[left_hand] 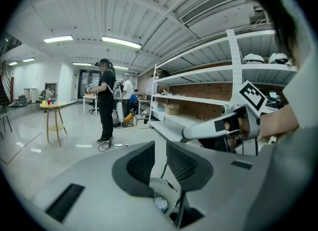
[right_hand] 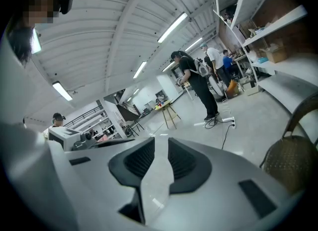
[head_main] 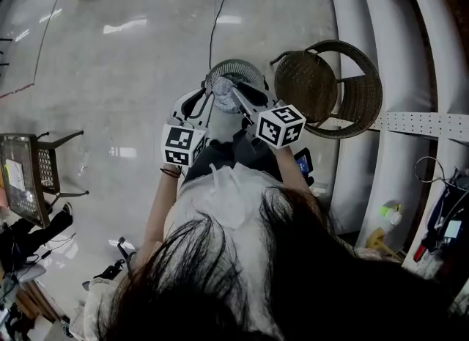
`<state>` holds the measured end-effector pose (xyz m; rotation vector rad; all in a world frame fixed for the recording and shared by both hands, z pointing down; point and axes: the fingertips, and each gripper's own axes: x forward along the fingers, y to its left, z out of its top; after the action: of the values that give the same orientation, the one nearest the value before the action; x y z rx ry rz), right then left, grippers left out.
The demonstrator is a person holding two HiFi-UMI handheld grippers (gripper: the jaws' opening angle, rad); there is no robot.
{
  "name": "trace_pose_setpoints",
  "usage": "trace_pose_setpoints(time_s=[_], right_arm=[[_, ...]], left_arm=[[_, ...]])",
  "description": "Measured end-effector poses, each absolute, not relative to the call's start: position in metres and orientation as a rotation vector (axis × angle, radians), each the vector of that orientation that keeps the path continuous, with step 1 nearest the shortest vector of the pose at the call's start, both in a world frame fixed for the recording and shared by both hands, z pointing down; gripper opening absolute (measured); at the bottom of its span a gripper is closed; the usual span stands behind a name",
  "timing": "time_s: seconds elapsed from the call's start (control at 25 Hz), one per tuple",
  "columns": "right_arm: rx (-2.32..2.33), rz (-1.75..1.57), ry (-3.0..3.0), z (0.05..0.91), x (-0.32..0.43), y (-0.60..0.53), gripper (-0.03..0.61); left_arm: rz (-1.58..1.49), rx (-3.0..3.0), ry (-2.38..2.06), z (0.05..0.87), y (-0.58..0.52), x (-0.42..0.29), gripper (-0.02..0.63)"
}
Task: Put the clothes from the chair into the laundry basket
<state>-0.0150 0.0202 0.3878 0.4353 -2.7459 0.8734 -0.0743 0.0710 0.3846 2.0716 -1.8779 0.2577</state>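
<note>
Both grippers hung above the laundry basket (head_main: pixel 242 67), and neither carried a thing. The left gripper (left_hand: pixel 160 161) had its jaws a little apart with only air between them. Straight down through that gap sat the basket's mesh, with a bundle of clothes (head_main: pixel 220 96) lying inside. The right gripper (right_hand: pixel 161 161) had its jaws drawn to a narrow slit, empty too, with bare floor showing through. Just beside the basket stood the wicker chair (head_main: pixel 304 83), and I could see nothing on its seat. That read as a drop made: cloth in the basket, chair cleared. The grippers were probably held up and close together to stay clear of the rim. With no other garment in view, the job looked all but finished.
</note>
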Motion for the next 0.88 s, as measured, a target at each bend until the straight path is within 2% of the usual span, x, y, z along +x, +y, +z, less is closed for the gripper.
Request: trace_pose_setpoints(time_s=[0.28,0.88], right_arm=[[0.465,0.827,-2.766,0.381,-0.002,0.033,0.066],[0.446,0.749,-2.763,0.387,0.007,0.054,0.057]], left_arm=[[0.255,2.108,-1.858,0.381,0.08,-0.056,0.084],[0.263,2.156,-1.837,0.378,0.089,-0.036,0.084]])
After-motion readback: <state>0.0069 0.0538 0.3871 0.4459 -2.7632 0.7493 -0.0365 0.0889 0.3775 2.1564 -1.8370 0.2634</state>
